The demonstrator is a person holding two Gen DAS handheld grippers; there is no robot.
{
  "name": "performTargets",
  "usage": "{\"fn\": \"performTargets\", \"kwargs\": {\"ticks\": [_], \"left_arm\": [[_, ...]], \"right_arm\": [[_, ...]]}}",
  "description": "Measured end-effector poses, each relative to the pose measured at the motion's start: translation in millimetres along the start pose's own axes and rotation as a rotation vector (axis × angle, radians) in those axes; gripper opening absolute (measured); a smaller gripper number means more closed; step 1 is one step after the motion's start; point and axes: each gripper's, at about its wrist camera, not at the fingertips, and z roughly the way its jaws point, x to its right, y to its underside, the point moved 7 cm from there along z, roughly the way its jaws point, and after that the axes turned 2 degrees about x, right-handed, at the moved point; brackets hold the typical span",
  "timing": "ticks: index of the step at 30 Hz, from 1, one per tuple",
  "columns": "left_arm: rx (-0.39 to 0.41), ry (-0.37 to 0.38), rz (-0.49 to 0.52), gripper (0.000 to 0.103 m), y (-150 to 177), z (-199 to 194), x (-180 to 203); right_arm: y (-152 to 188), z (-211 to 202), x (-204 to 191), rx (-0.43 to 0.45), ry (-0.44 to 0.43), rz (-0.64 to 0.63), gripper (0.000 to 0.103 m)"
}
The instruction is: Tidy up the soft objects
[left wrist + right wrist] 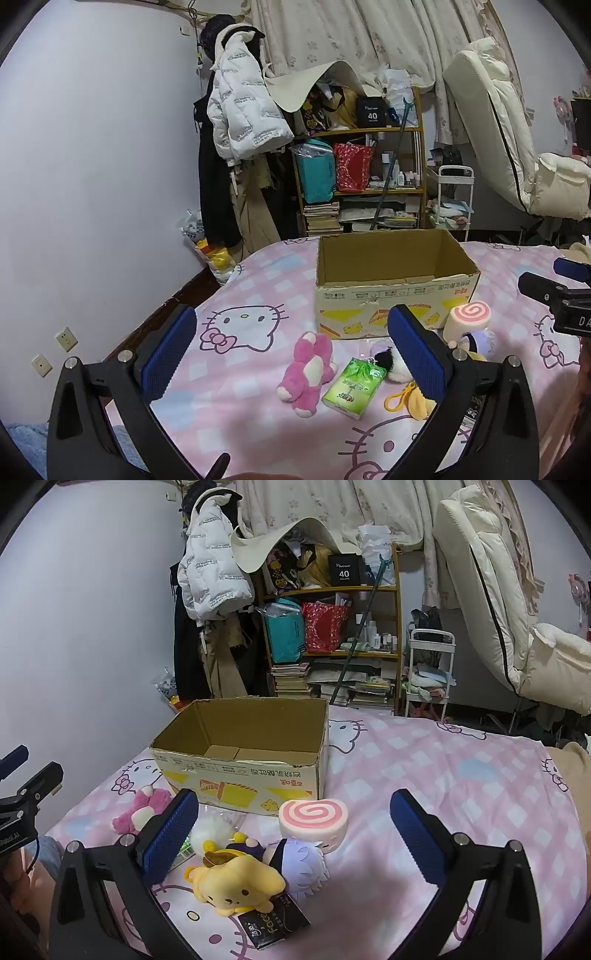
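An open cardboard box [395,291] stands on the pink Hello Kitty bedspread [236,398]; it also shows in the right wrist view [240,771], and its inside looks empty. In front of it lie a pink plush bear [308,373], a green tissue pack [352,387], a black-and-white plush [388,363], a yellow dog plush [236,886], a pink swirl roll squishy [314,821] and a pale purple-haired plush [306,864]. My left gripper [291,354] is open above the bear and tissue pack. My right gripper [291,834] is open above the roll and yellow plush. Both are empty.
A dark flat packet [273,923] lies under the yellow plush. A cluttered wooden shelf [362,166], hanging coats [236,110] and a white cart [452,199] stand beyond the bed's far edge. A cream recliner [517,609] is at right. The bed's left edge drops to a wall.
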Motion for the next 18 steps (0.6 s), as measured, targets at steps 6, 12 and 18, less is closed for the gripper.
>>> {"fn": "performTargets", "kwargs": {"ticks": [6, 12, 18], "left_arm": [[-0.012, -0.009, 0.015, 0.102, 0.5, -2.3, 0.9], [-0.021, -0.011, 0.018, 0.102, 6.1, 2.7, 1.9], [-0.024, -0.012, 0.017, 0.102, 8.1, 5.3, 2.6]], "right_arm": [[0.3, 0.0, -0.1, -0.003, 0.004, -0.003, 0.103], [0.8, 0.5, -0.1, -0.007, -0.005, 0.001, 0.103], [1.2, 1.3, -0.2, -0.007, -0.003, -0.002, 0.103]]}}
